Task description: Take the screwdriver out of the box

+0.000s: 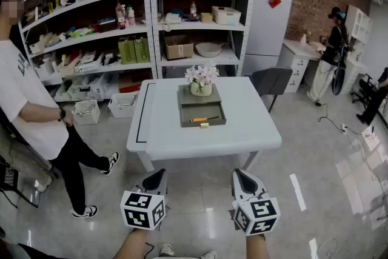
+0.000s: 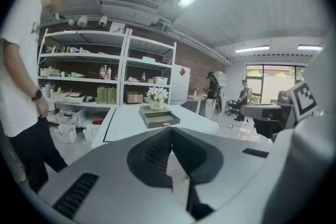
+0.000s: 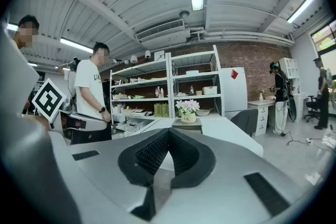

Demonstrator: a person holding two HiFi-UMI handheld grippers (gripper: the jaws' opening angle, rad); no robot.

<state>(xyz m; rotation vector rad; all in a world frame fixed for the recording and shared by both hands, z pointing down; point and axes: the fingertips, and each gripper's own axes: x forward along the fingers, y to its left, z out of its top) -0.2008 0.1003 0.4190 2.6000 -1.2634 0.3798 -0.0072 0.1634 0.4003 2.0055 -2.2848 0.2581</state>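
Observation:
A grey box (image 1: 202, 107) stands on the white table (image 1: 254, 130), its drawer pulled out toward me. Inside the drawer lies a screwdriver (image 1: 204, 119) with an orange handle. A pot of flowers (image 1: 202, 80) sits on top of the box. Both grippers hang over the floor, well short of the table's near edge. My left gripper (image 1: 160, 175) and right gripper (image 1: 237, 174) are each shut with nothing between the jaws. The left gripper view shows the box (image 2: 159, 118) far ahead past that gripper's closed tips (image 2: 171, 130). The right gripper (image 3: 169, 131) points at the flowers (image 3: 188, 108).
A person in a white shirt (image 1: 27, 107) stands left of the table. Shelves with goods (image 1: 139, 27) line the back wall, with bins (image 1: 85, 111) on the floor below. A grey chair (image 1: 272, 80) and a white fridge (image 1: 268, 21) stand at the table's right.

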